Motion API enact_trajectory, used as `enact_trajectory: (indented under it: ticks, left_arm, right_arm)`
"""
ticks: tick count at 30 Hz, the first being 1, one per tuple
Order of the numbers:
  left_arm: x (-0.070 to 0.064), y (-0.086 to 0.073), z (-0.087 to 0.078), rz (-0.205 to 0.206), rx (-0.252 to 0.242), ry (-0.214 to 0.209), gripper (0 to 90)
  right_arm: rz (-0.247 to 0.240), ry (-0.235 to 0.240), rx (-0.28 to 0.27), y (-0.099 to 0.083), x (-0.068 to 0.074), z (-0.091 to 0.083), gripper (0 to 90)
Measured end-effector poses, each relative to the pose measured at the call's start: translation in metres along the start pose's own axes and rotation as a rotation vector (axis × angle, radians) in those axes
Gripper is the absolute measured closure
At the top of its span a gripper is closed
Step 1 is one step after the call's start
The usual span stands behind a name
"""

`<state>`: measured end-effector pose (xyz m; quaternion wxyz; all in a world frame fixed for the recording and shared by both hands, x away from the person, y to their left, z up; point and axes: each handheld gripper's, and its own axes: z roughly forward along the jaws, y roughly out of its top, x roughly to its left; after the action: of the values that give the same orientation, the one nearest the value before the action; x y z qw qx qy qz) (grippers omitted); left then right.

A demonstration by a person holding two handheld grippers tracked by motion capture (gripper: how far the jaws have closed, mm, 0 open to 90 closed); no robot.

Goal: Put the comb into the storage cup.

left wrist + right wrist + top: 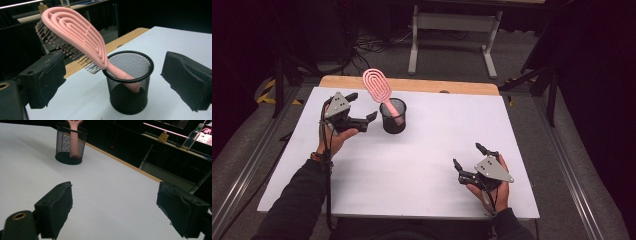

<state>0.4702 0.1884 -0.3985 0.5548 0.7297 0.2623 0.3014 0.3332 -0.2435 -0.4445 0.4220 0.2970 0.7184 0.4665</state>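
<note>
A pink hairbrush (377,86) stands handle-down in a black mesh cup (393,116) at the back middle of the white table (412,165), its head leaning out to the far left. My left gripper (361,105) is open just left of the cup, holding nothing. In the left gripper view the cup (129,82) and brush (75,32) sit between the spread jaws. My right gripper (469,156) rests open near the front right, well away from the cup. The right gripper view has the cup (70,143) far off at upper left with the brush handle (73,135) inside.
A wooden strip (412,84) runs along the table's far edge. Beyond it stand a white table frame (452,35) and cables on the floor. A metal rail (572,165) runs along the right side. A bottle (191,136) sits on a distant shelf.
</note>
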Motion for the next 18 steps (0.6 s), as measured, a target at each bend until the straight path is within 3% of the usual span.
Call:
enact_trajectory:
  ticks: [11, 18]
  left_arm:
    - [-0.014, 0.002, -0.007, 0.031, -0.021, -0.046, 4.5]
    - [-0.024, 0.003, -0.014, 0.071, -0.024, -0.071, 4.4]
  right_arm:
    - [-0.004, 0.001, -0.003, 0.000, 0.000, -0.001, 14.0]
    - [-0.005, 0.003, -0.003, 0.000, -0.001, -0.001, 14.9]
